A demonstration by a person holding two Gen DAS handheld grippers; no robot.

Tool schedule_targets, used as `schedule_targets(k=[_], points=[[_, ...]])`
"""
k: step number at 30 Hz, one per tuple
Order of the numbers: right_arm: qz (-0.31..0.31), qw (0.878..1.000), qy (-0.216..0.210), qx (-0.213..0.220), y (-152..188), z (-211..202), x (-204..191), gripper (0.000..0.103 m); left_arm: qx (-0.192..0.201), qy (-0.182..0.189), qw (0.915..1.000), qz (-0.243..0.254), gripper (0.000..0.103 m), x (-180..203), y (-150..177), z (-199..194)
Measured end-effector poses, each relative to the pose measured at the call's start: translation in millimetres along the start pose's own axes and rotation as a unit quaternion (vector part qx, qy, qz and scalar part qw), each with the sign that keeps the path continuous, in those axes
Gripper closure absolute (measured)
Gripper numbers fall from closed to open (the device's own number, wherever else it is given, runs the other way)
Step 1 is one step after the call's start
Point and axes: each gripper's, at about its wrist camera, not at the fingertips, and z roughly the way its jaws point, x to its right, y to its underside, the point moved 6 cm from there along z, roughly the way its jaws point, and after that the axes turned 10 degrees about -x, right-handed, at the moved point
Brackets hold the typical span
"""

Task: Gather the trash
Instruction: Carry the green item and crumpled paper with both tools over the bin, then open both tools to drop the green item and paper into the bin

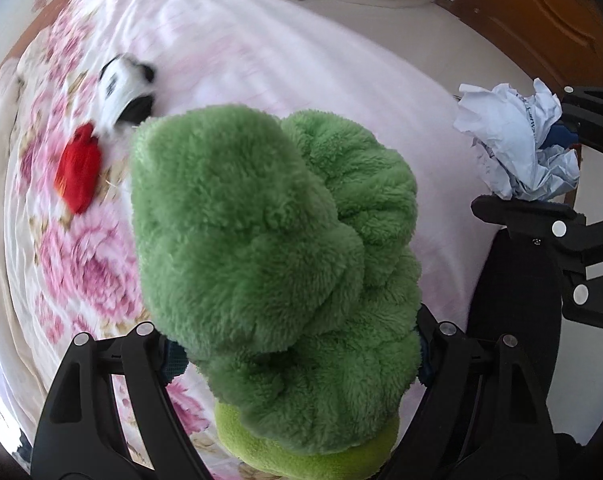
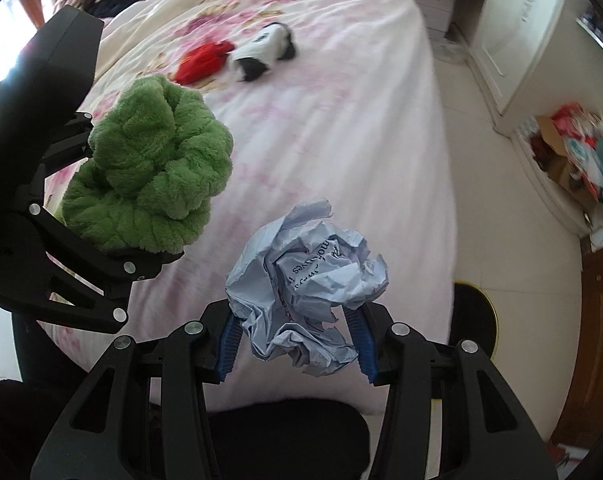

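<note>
My left gripper [image 1: 297, 344] is shut on a green plush toy [image 1: 269, 272], held above the bed; the toy fills the left wrist view and hides the fingertips. It also shows in the right wrist view [image 2: 149, 180], with the left gripper [image 2: 113, 236] at the left. My right gripper [image 2: 297, 336] is shut on a crumpled ball of pale blue paper [image 2: 309, 280] with print on it, held over the bed's edge. The paper also shows in the left wrist view [image 1: 513, 148], in the right gripper [image 1: 541, 168] at the right.
A bed with a pink floral cover [image 2: 333, 92] lies below. A black-and-white plush [image 2: 261, 50] and a red item [image 2: 201, 62] lie on it. A black-and-yellow round object [image 2: 475, 320] sits on the tiled floor. A cardboard box with clutter [image 2: 569, 156] stands by white furniture.
</note>
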Motion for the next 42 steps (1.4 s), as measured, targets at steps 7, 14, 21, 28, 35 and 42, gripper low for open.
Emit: schedule_targets(k=[7,14,21,28,35,42], points=[[0.063,0.998,0.006,0.017,31.0,-13.3,48.6,0.058,0.006,-0.001,0.9990,0.045,0.023,38.3,-35.5,-2.4],[0.127,0.991,0.016,0.034,59.7,-24.4,95.2,0.058,0.006,0.005,0.9958,0.091,0.023,88.5,-69.6,-0.3],[0.184,0.981,0.030,0.050,92.7,-37.5,137.0,0.058,0.000,0.016,0.9915,0.129,0.023,136.5,-100.7,10.6],[0.231,0.970,0.053,0.054,126.0,-46.2,173.7,0.058,-0.012,0.037,0.9855,0.165,0.023,179.0,-136.7,24.0],[0.272,0.958,0.077,0.043,151.9,-41.8,220.1,0.058,-0.022,0.048,0.9792,0.196,0.015,203.6,-174.9,44.2],[0.302,0.950,0.071,0.035,148.0,-22.2,259.6,0.058,-0.020,0.001,0.9765,0.214,0.007,206.9,-194.9,45.1]])
